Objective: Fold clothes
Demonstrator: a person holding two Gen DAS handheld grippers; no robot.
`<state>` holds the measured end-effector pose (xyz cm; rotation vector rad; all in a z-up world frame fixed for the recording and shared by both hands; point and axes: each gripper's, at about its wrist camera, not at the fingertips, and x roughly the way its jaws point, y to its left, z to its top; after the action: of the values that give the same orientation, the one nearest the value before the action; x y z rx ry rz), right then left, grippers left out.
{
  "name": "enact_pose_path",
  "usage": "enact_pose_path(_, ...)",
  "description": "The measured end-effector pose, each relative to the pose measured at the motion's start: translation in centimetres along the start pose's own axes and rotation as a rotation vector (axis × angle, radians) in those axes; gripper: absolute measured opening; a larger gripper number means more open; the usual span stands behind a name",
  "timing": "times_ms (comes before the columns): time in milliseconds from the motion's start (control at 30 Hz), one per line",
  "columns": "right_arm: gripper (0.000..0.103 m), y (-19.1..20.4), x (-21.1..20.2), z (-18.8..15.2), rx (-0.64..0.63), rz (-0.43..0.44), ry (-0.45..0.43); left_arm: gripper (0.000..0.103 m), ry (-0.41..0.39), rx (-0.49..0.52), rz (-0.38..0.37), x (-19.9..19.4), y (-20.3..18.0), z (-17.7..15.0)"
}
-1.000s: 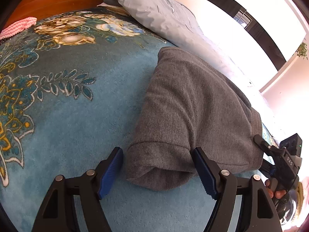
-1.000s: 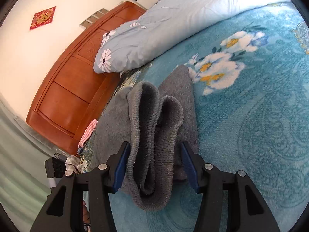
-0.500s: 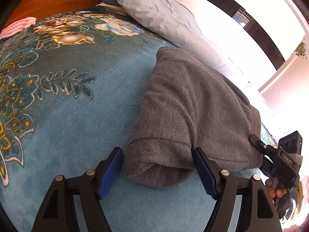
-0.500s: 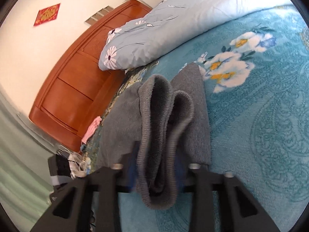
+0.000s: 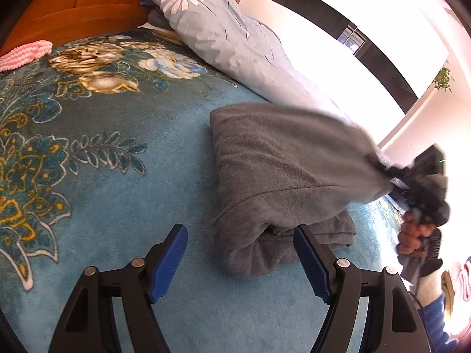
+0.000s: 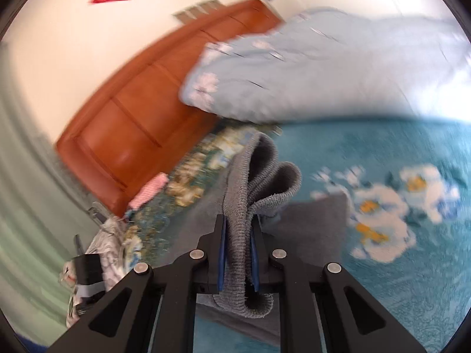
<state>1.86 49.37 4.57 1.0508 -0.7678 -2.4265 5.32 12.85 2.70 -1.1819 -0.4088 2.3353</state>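
On the teal floral bedspread (image 5: 123,206), my right gripper (image 6: 238,253) is clamped on the ribbed hem of the grey knitted garment (image 5: 282,170), lifting that end off the bed. My left gripper (image 5: 240,260) hangs released, its jaws astride the near folded corner. With one end unpinned, I judge the lift could drag the fold apart.

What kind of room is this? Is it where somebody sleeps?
Most likely a bedroom. A grey garment lies on a bed under a teal flowered blanket, with a pale blue daisy-print pillow against a wooden headboard.
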Motion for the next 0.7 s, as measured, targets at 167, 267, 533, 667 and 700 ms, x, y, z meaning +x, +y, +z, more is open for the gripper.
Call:
enact_pose_path(167, 0.018, -3.3, 2.2, -1.5, 0.121, -0.014, 0.042, 0.078, -0.029, 0.024, 0.009, -0.7, -0.4, 2.0)
enact_pose_path(267, 0.033, -1.9, 0.6, -0.6, 0.068, -0.108, 0.009, 0.078, -0.048, 0.081, 0.008, -0.5, -1.9, 4.0)
enact_pose_path(533, 0.046, 4.5, -0.1, 0.1, -0.138, -0.150, -0.059, 0.078, -0.036, 0.208, -0.025, 2.7, -6.0, 5.7)
enact_pose_path(667, 0.046, 4.0, 2.3, -1.3, -0.155, -0.166, 0.021, 0.078, -0.006, 0.205, -0.016, 3.8, -5.4, 4.1)
enact_pose_path(700, 0.046, 3.5, 2.8, -1.6, -0.137, -0.168, 0.036, 0.078, -0.002, 0.214, -0.011, 4.0, -5.4, 3.8)
